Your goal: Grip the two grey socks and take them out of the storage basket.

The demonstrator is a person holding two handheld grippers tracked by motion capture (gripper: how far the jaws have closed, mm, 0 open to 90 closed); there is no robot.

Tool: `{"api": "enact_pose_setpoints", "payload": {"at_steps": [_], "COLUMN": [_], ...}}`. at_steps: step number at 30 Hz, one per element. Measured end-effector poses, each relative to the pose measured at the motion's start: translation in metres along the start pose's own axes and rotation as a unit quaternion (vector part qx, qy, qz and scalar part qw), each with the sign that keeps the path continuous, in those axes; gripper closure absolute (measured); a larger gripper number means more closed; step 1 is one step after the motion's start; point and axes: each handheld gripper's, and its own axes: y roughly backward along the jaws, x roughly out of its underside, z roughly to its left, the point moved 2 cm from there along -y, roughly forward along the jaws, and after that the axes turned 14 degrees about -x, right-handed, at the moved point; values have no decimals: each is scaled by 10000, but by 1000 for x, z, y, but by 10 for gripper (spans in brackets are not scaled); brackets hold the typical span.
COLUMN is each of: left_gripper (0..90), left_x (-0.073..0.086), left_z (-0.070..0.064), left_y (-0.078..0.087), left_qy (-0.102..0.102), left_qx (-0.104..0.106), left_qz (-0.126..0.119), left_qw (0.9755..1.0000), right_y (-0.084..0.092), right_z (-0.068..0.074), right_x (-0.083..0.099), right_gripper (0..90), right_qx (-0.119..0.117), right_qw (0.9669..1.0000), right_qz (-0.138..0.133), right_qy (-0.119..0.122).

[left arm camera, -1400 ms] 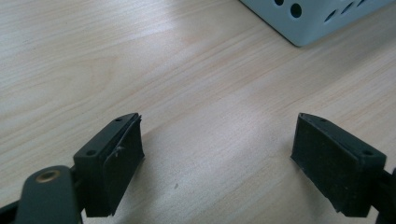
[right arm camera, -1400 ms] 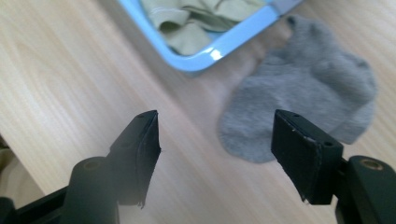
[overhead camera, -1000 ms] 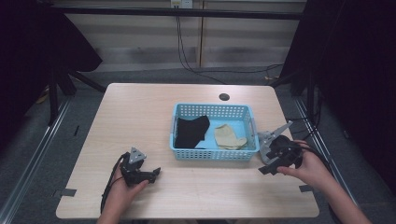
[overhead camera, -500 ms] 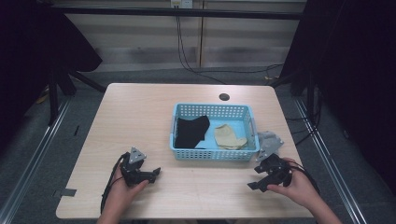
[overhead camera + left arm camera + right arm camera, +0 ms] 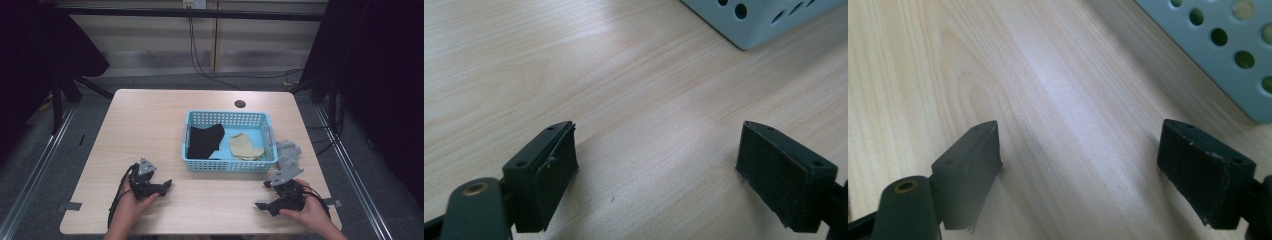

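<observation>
Jaws on both grippers stand spread wide with nothing between them, just bare wood showing in the gap in the left gripper view and the right gripper view. Left gripper (image 5: 162, 185) rests low on the table (image 5: 150, 130) near the front edge, left of the basket (image 5: 227, 165), pointing roughly right toward it; looks parked, out of the way. Right gripper (image 5: 264, 195) sits near the front right corner, held in the right hand (image 5: 307, 212), also empty and down by the tabletop, pointing left. Blue perforated basket is mid-table, a bit right of centre, with a black sock (image 5: 204, 141) in its left half and a tan sock (image 5: 243, 146) in its right half, lying flat and loose, so those look already sorted in. Grey sock (image 5: 288, 152) lies crumpled on the table just outside the basket's right wall, touching or nearly touching it, cannot tell which; it is the nearest cloth to the right gripper, so likely the next pick. Basket corner shows at the top right in both gripper views, which fits both tools being close to its front wall. Probably the open jaws are a ready stance before reaching for the grey sock. Small dark hole (image 5: 240, 104) in the tabletop behind the basket, not involved.
</observation>
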Motion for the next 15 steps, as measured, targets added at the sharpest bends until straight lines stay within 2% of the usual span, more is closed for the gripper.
{"api": "enact_pose_setpoints", "payload": {"at_steps": [2, 3, 7, 15], "left_gripper": [158, 158, 158, 158], "left_x": [0, 0, 0, 0], "left_z": [0, 0, 0, 0], "left_y": [0, 0, 0, 0], "left_qy": [-1, 3, 2, 5], "left_qx": [4, -7, -10, -14], "left_qz": [-6, -3, -9, -5], "left_qw": [10000, 10000, 10000, 10000], "right_y": [-4, -5, -6, -6], "right_z": [2, 3, 3, 2], "right_x": [3, 4, 9, 9], "right_gripper": [135, 134, 134, 134], "right_qx": [128, 107, 136, 149], "right_qw": [9997, 9994, 9984, 9984], "right_qz": [-111, -226, -494, -503], "right_qy": [183, 221, 218, 215]}}
